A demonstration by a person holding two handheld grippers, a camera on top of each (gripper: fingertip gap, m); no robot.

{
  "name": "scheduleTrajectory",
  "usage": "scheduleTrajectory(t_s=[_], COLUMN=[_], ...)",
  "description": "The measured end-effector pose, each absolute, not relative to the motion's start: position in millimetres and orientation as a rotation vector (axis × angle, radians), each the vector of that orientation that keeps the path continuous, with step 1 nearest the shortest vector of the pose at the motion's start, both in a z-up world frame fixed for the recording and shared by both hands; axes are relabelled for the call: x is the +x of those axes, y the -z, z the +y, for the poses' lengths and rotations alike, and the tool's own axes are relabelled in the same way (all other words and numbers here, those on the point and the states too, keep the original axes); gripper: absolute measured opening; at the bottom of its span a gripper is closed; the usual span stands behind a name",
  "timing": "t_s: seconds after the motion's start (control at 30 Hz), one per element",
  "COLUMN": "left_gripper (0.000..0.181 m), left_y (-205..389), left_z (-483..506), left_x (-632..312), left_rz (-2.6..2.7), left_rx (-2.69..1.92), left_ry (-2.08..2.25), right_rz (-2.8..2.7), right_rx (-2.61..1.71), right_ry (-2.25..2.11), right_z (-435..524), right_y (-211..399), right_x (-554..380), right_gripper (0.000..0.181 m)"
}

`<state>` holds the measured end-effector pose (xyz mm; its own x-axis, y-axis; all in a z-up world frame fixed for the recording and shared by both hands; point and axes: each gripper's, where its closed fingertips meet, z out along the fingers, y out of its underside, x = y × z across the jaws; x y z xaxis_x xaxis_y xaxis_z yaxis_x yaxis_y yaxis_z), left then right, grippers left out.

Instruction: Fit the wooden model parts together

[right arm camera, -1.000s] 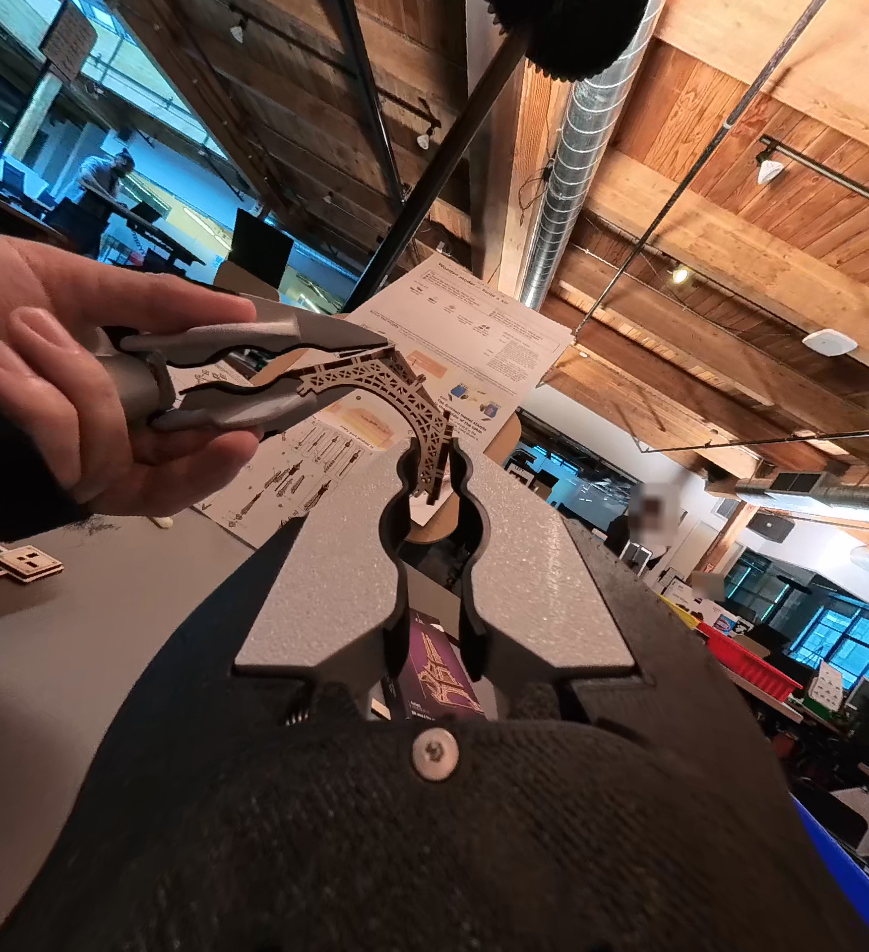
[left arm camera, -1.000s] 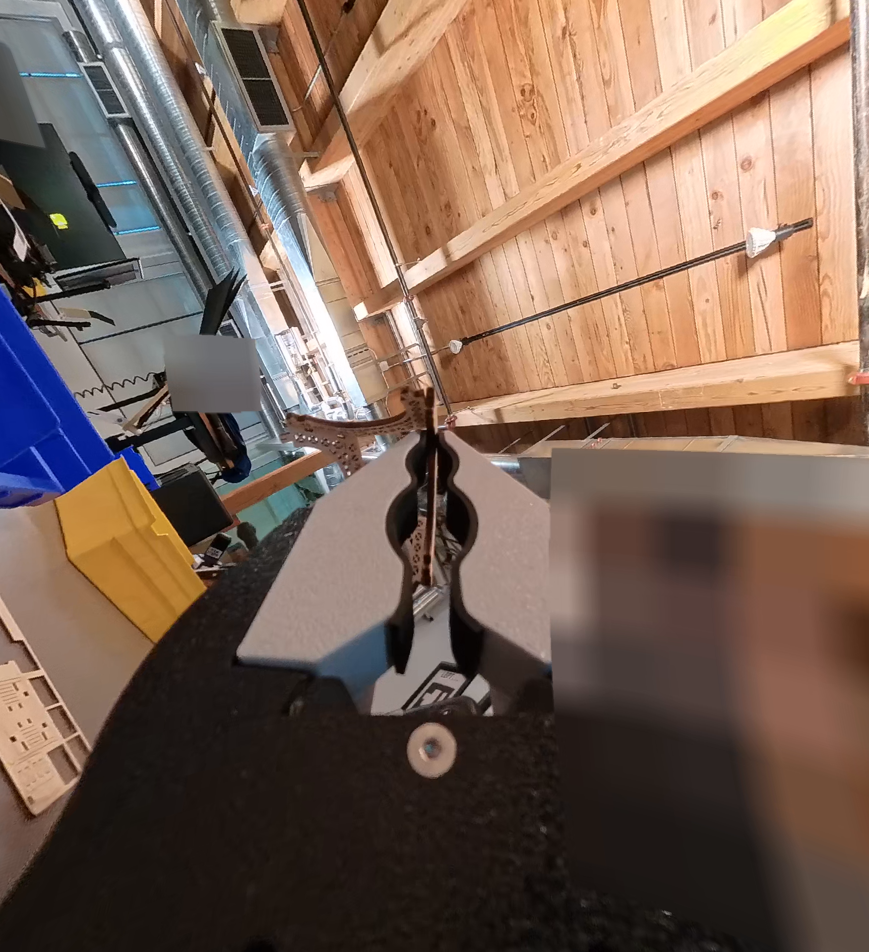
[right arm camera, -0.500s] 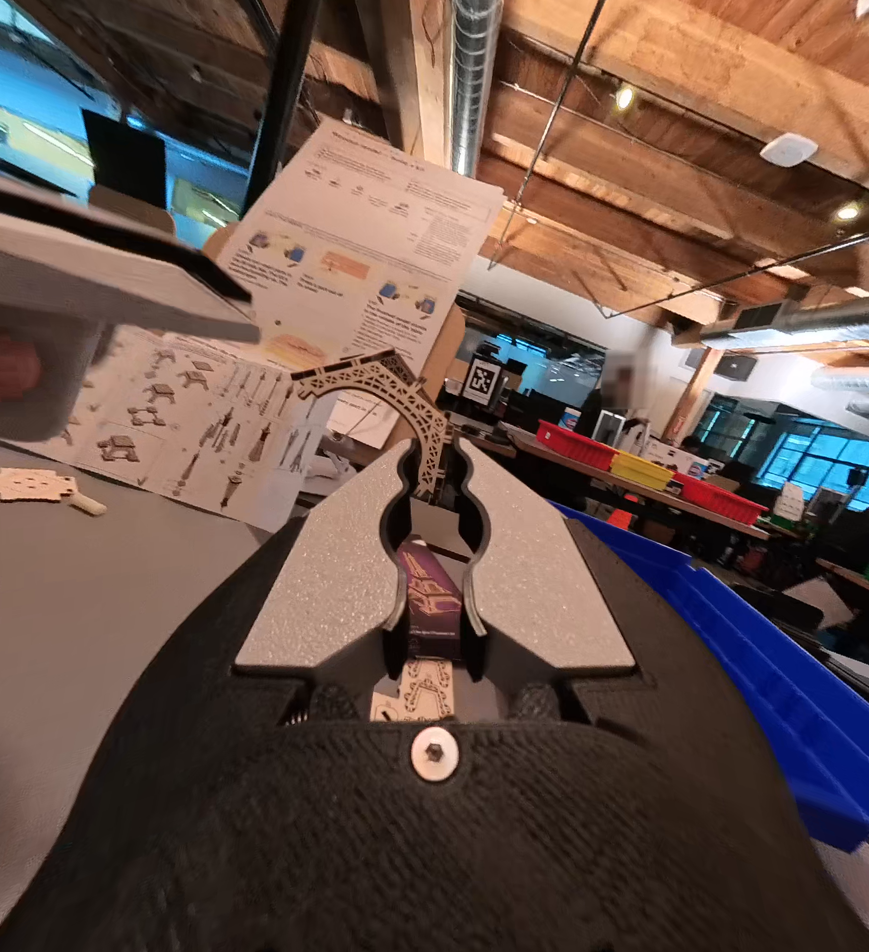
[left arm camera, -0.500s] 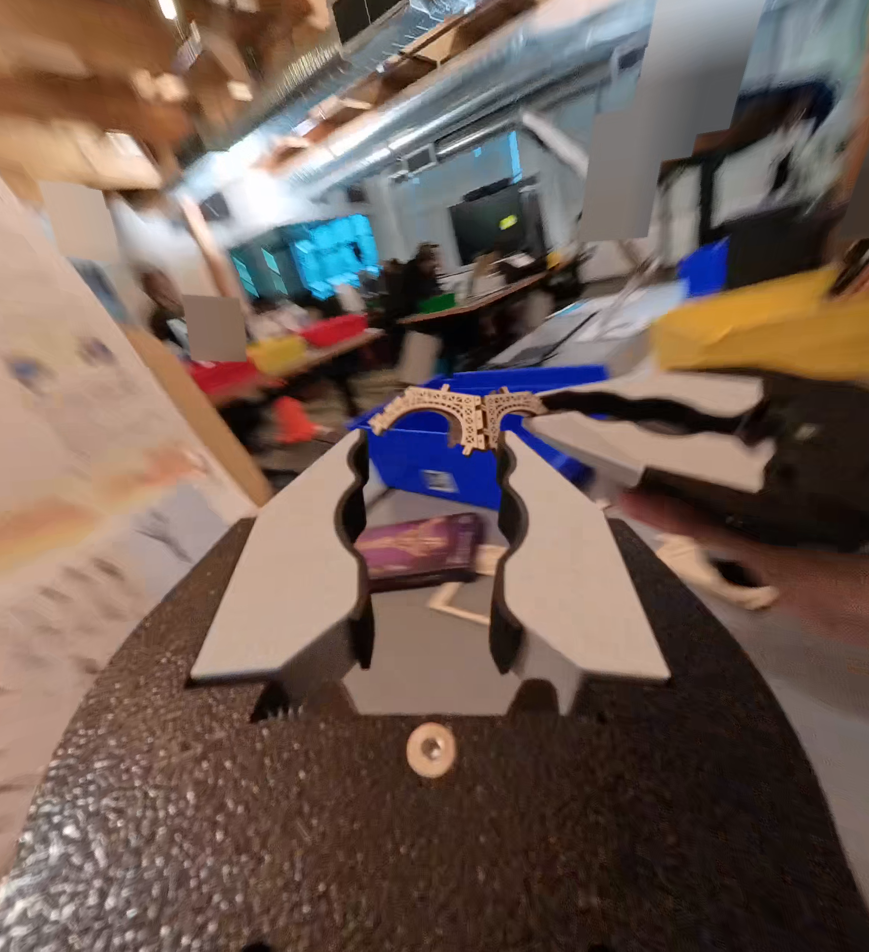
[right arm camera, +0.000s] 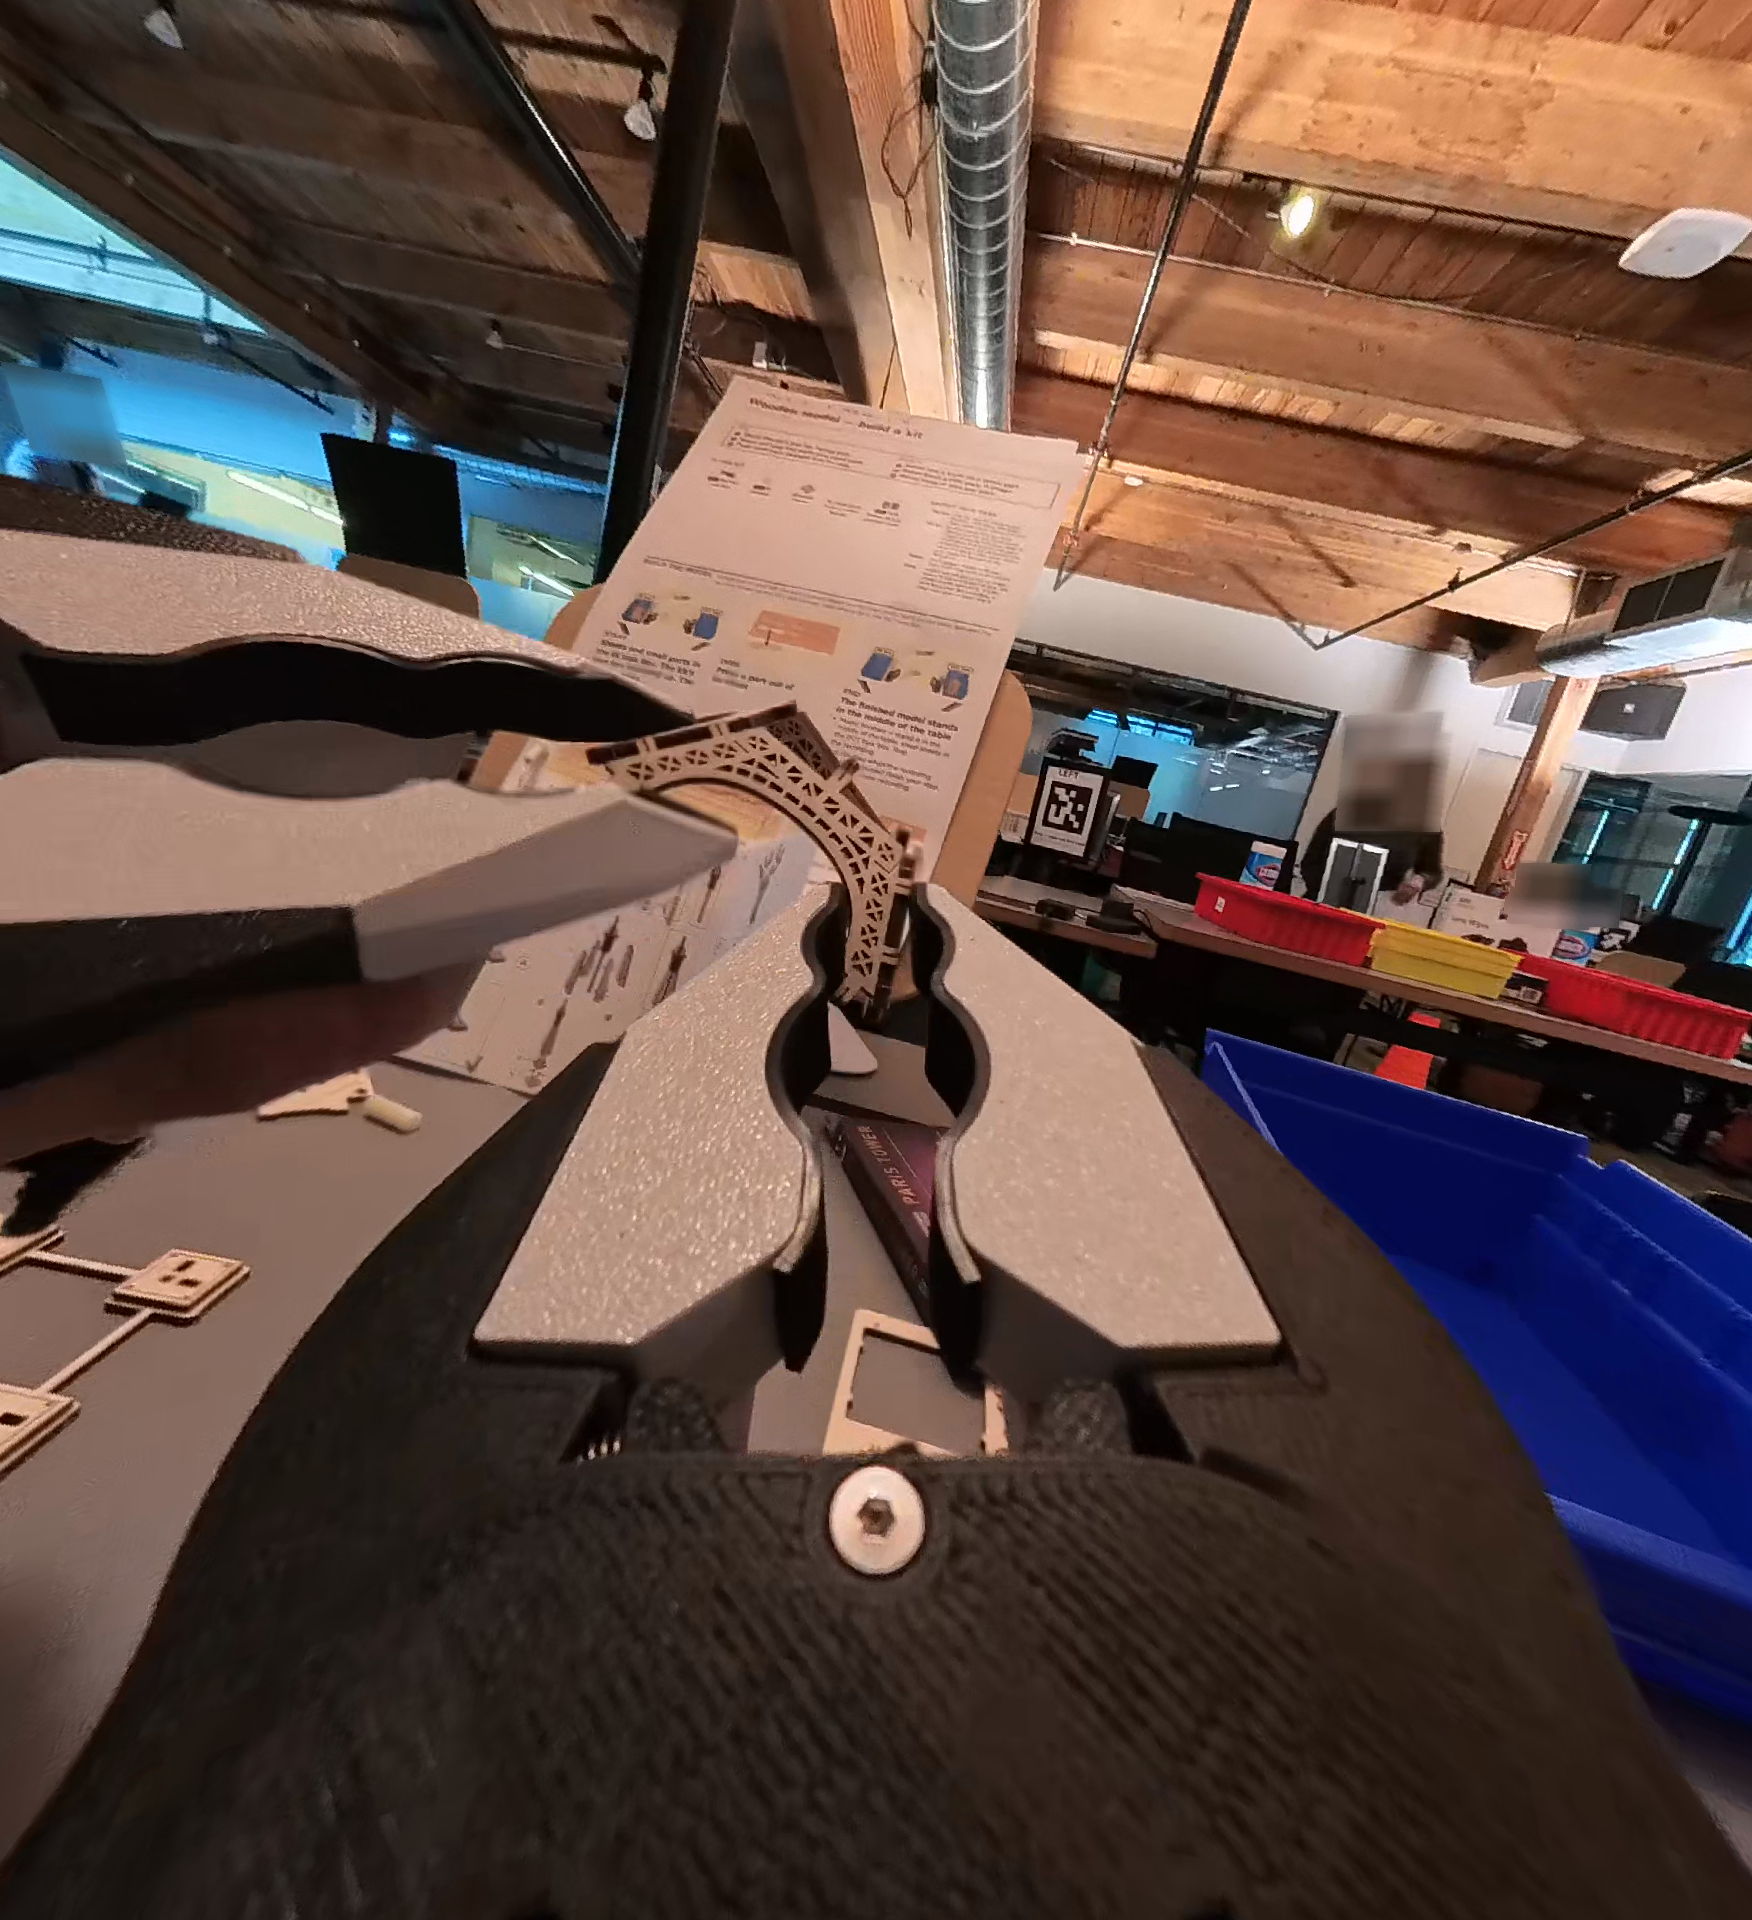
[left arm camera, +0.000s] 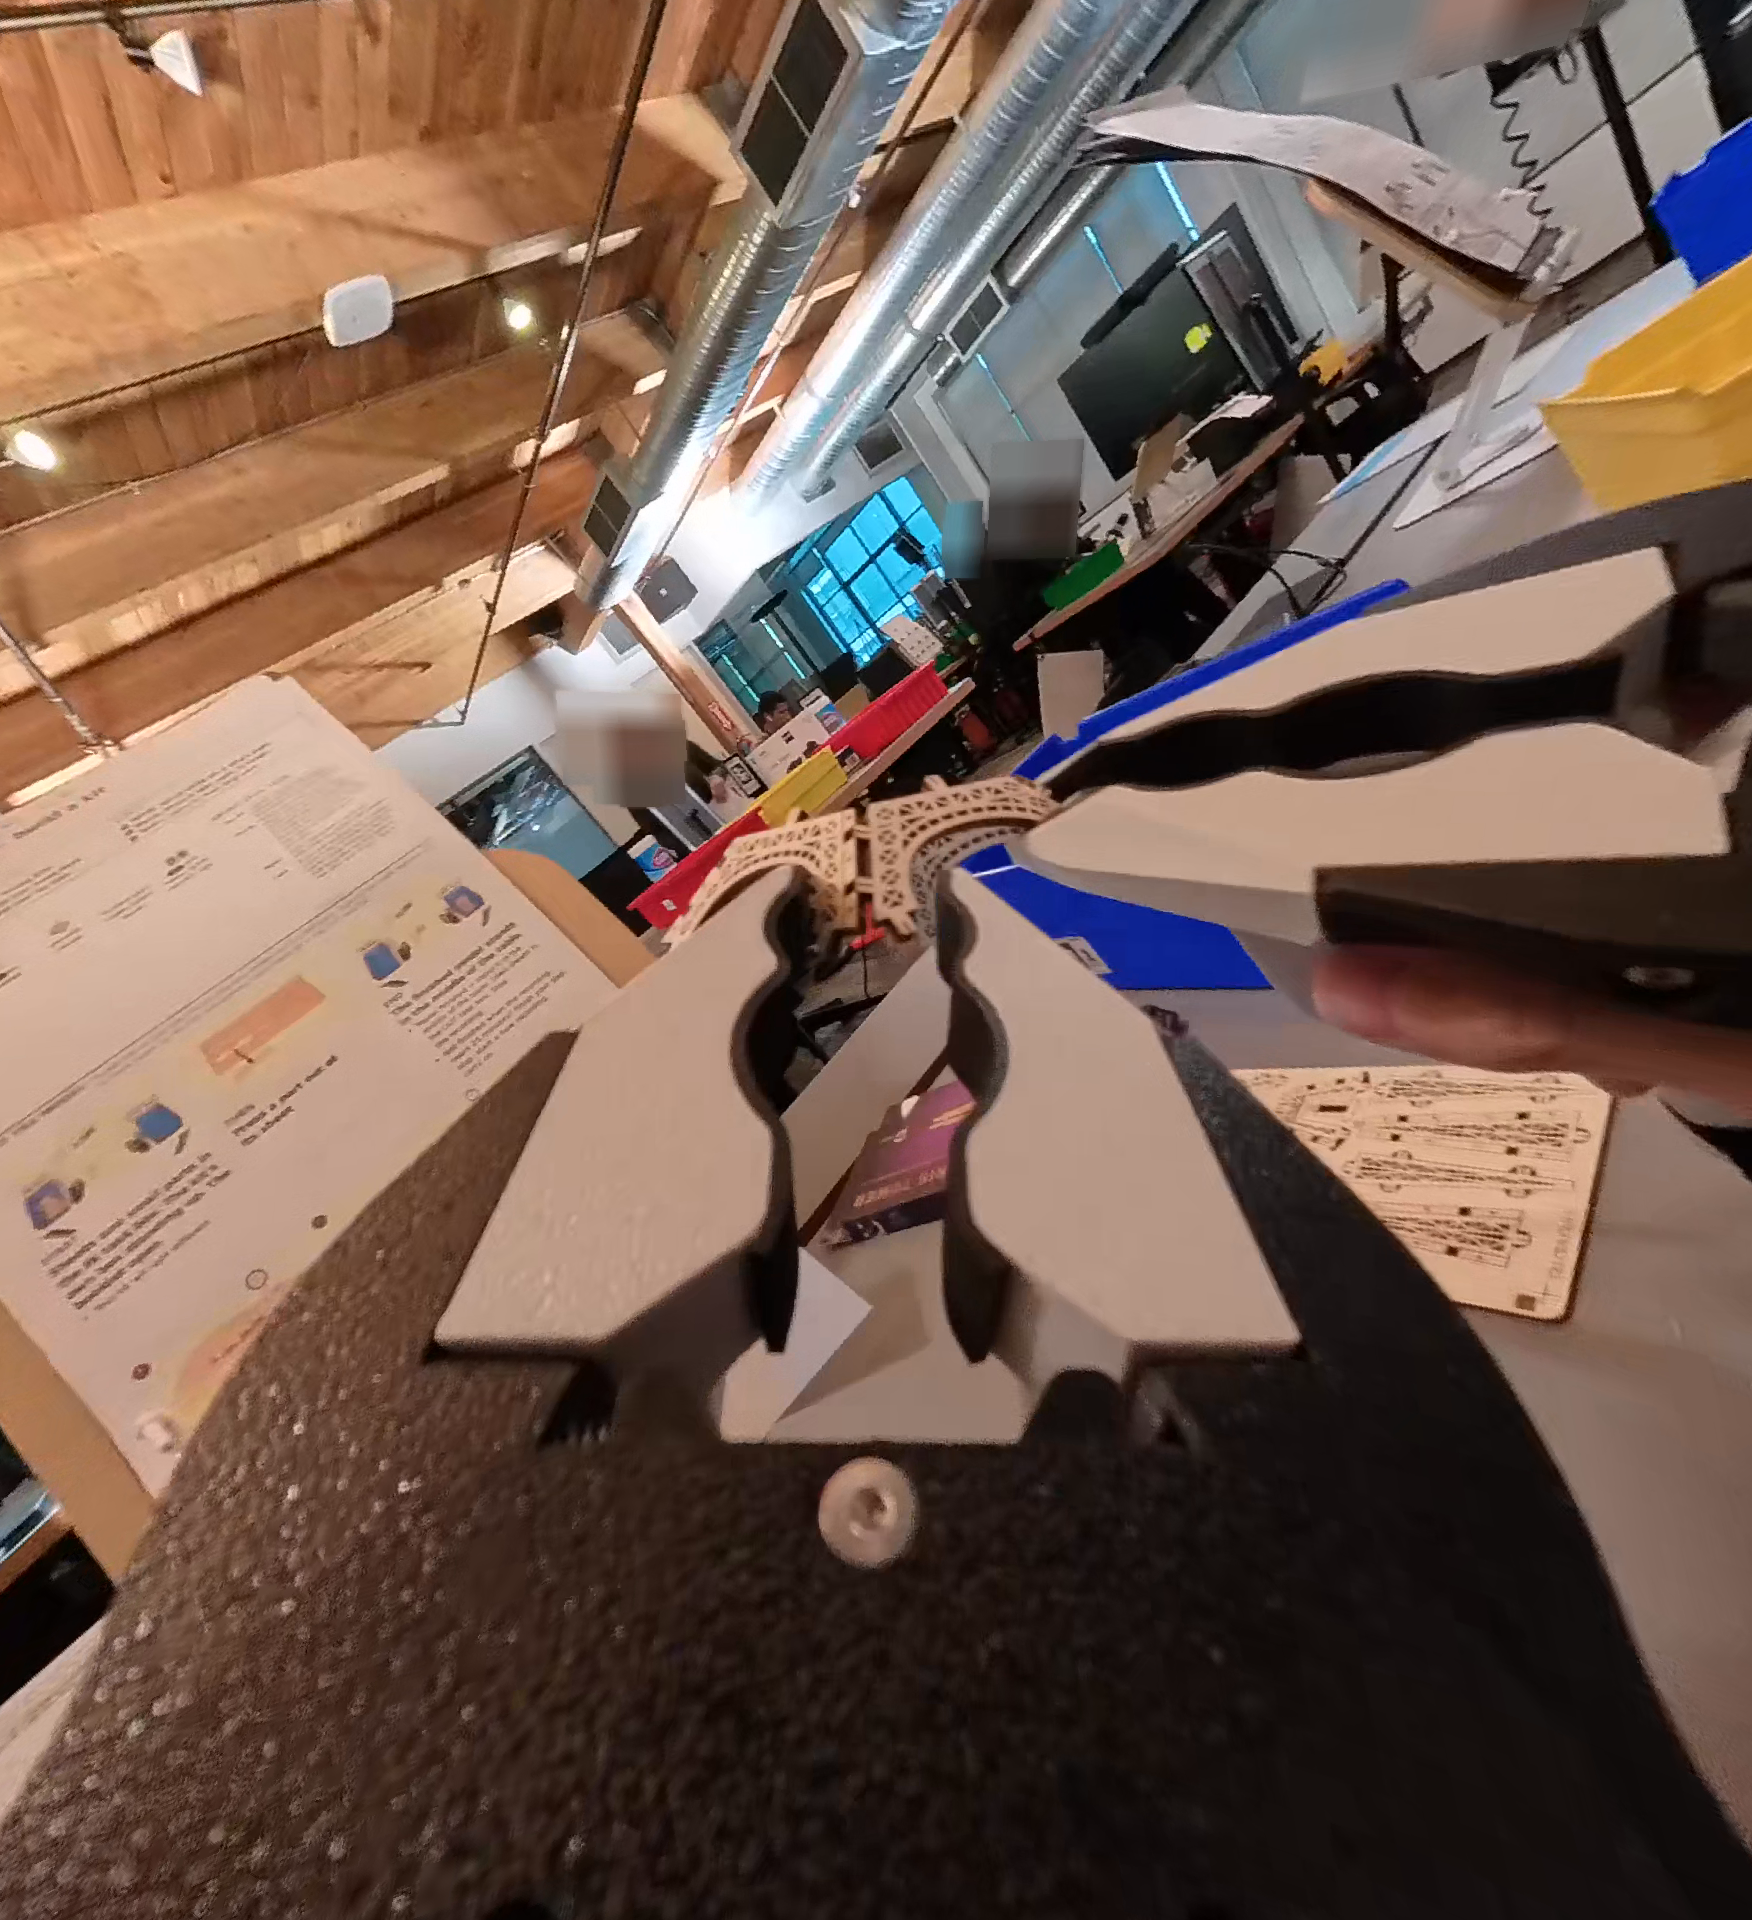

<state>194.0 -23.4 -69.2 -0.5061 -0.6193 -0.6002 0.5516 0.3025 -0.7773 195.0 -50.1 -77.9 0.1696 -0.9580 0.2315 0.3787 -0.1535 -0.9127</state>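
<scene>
A laser-cut wooden arch assembly [right arm camera: 799,790] of two lattice arches joined at a corner hangs in the air above the grey table [right arm camera: 176,1507]. My right gripper [right arm camera: 877,904] is shut on one leg of it. In the left wrist view the right gripper [left arm camera: 1038,826] comes in from the right and holds the arch assembly [left arm camera: 893,842]. My left gripper [left arm camera: 861,894] is open, its jaws apart just under the arches. In the right wrist view the left gripper [right arm camera: 700,779] comes in from the left, its tips either side of the arch's free end.
An instruction sheet [right arm camera: 851,582] stands on a board behind the work. A blue bin [right arm camera: 1578,1299] lies to the right. A purple box [left arm camera: 903,1153], a wooden parts sheet [left arm camera: 1423,1174] and a sprue of square parts [right arm camera: 72,1299] lie on the table. A yellow bin [left arm camera: 1703,384] stands far right. The tips of both grippers are at nearly the same place.
My left gripper let go of the arch, swung round and now sits open at its free end. My right gripper kept its hold and tilted down toward the table.
</scene>
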Motion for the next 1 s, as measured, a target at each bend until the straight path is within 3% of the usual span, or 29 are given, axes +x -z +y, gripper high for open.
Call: scheduleTrajectory(t_s=[0.47,1.0], left_gripper=[0.010,0.011], left_y=[66.2,68.5], left_z=[-17.6,-16.1], left_x=[196.3,199.9], left_rz=[1.508,1.520], left_rx=[-0.013,-0.004], left_ry=[1.351,1.287], right_rz=[0.657,0.601], right_rx=[-1.180,-1.225], right_ry=[1.357,1.414], right_z=[-44.2,-40.6], right_y=[78.6,78.5], right_x=[193.5,192.8], right_gripper=[0.011,0.010])
